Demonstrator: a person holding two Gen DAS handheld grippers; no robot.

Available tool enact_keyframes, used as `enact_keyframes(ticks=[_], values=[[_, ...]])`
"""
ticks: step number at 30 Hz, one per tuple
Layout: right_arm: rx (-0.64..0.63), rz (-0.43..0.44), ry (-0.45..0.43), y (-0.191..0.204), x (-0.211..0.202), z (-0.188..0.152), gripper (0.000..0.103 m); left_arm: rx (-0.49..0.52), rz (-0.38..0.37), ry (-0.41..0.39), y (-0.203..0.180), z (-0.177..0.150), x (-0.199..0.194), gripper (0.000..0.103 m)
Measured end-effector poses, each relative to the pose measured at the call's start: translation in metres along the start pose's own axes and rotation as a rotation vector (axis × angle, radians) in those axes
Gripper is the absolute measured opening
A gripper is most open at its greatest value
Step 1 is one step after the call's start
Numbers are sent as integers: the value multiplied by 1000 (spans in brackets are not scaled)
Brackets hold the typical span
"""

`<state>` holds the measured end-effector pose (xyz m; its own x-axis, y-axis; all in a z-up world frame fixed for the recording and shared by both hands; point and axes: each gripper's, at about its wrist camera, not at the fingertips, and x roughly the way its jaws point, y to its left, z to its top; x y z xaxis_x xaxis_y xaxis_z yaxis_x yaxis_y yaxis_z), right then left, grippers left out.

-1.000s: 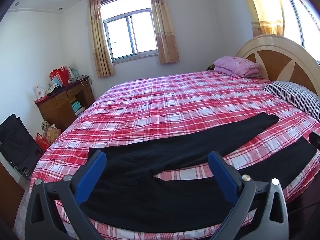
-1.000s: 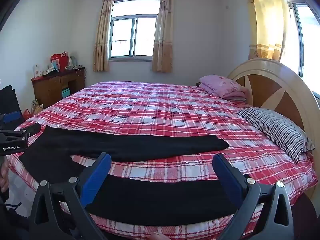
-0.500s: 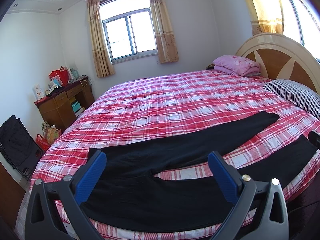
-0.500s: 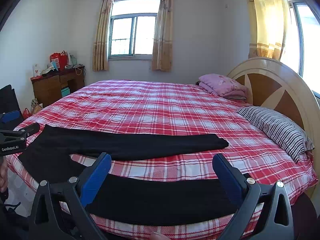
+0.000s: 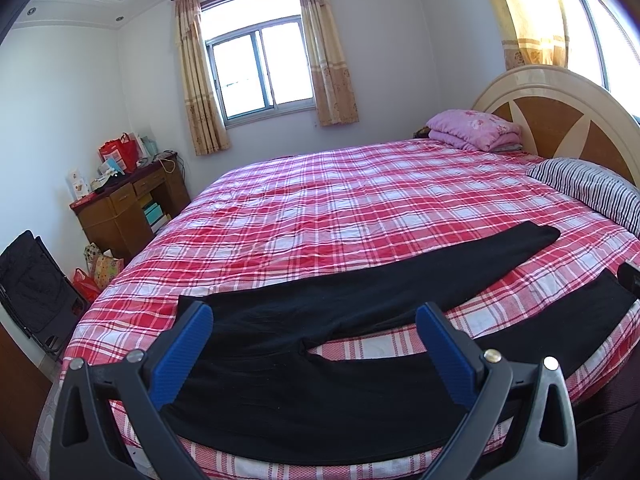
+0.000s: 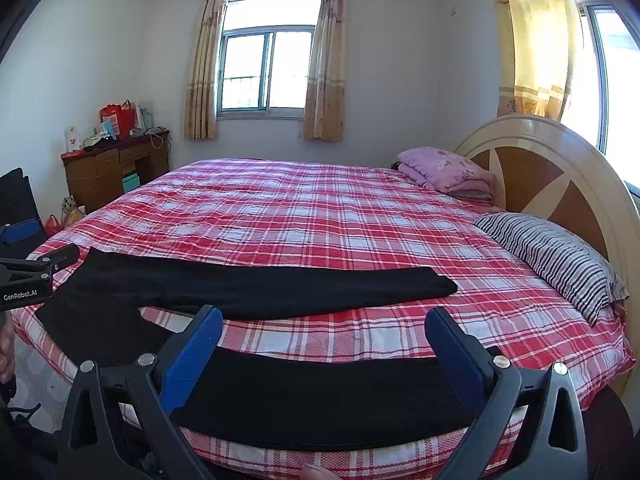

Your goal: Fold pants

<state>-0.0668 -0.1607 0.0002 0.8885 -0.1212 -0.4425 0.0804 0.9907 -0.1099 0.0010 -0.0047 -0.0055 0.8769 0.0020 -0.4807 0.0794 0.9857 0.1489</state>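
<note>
The left hand-held gripper (image 5: 312,344) hovers with blue fingers spread wide, holding nothing, above the waist end of black pants (image 5: 320,360) laid flat along the bed's (image 5: 360,200) near edge. The right hand-held gripper (image 6: 324,344), equally agape and empty, hangs over the nearer pant leg. Past the pants, a striped pillow (image 6: 560,256) lies against the bed's headboard (image 6: 560,160).

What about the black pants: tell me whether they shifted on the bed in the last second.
No. The black pants keep their place; the far leg's cuff still ends short of the striped pillow.
</note>
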Motion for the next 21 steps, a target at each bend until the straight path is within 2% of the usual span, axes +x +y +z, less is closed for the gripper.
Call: enact_keyframes(ticks=[21], values=[[-6, 1, 4, 2, 1, -3, 102, 5, 7, 12, 2, -1, 5, 103]])
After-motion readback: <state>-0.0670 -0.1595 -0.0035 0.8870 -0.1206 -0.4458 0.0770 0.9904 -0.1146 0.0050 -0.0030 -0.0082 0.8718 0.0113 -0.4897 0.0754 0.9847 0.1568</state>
